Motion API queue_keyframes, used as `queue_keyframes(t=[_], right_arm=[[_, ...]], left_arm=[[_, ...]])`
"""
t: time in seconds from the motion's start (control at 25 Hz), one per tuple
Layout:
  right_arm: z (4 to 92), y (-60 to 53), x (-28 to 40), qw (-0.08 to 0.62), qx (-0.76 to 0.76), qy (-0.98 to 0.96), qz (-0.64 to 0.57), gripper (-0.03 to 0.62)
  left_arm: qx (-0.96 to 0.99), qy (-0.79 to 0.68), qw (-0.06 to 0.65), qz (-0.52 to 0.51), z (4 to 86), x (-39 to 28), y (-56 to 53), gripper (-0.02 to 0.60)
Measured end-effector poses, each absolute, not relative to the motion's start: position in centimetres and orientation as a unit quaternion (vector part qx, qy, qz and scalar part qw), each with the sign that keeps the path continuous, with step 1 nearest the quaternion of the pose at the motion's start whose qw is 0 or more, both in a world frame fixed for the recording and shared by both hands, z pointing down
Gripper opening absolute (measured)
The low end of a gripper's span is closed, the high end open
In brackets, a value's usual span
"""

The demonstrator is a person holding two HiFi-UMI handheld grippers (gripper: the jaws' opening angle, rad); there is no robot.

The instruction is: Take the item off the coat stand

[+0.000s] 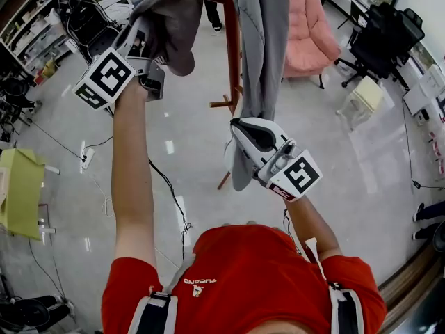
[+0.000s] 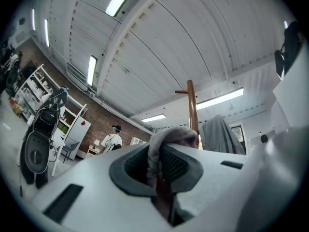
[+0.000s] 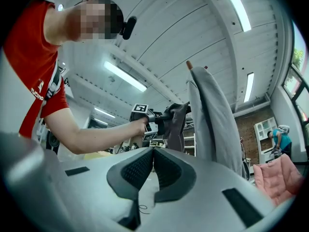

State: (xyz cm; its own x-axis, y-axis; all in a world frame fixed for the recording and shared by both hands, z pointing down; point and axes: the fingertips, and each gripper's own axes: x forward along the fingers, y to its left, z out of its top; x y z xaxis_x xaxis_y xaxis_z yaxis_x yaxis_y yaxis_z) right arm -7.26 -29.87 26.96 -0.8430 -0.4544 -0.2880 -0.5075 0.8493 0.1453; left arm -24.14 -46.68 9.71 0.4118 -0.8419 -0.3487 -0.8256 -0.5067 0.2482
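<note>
Left gripper (image 2: pixel 161 166) pinched the grey cap (image 1: pixel 174 26) beside the wooden coat stand (image 1: pixel 233 40); right gripper (image 3: pixel 153 152), jaws together and empty, hung near a grey garment (image 1: pixel 264 47).

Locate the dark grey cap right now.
Head view, upper left: the dark grey cap is pinched in the left tool, just left of the wooden coat stand and its hanging light grey garment.

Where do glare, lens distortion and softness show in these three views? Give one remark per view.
Head view: white glare patches on the floor. Left gripper view: fisheye bows the ceiling beams, and the grey cap near the lens looks soft. Right gripper view: dark corners; strip light blown white.
</note>
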Motion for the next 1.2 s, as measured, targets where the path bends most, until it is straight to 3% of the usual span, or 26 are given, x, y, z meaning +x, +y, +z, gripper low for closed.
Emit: queue_keyframes(t=[0.56, 1.2], right_arm=[[26.8, -29.0, -7.2, 0.14, -0.234, 0.957, 0.094, 0.025], [26.2, -28.2, -6.4, 0.183, -0.219, 0.956, 0.06, 0.025]], left_arm=[[0.812, -0.529, -0.01, -0.246, 9.8, -27.5, -39.4, 0.041], [0.795, -0.543, 0.076, -0.261, 22.6, -25.4, -28.6, 0.041]])
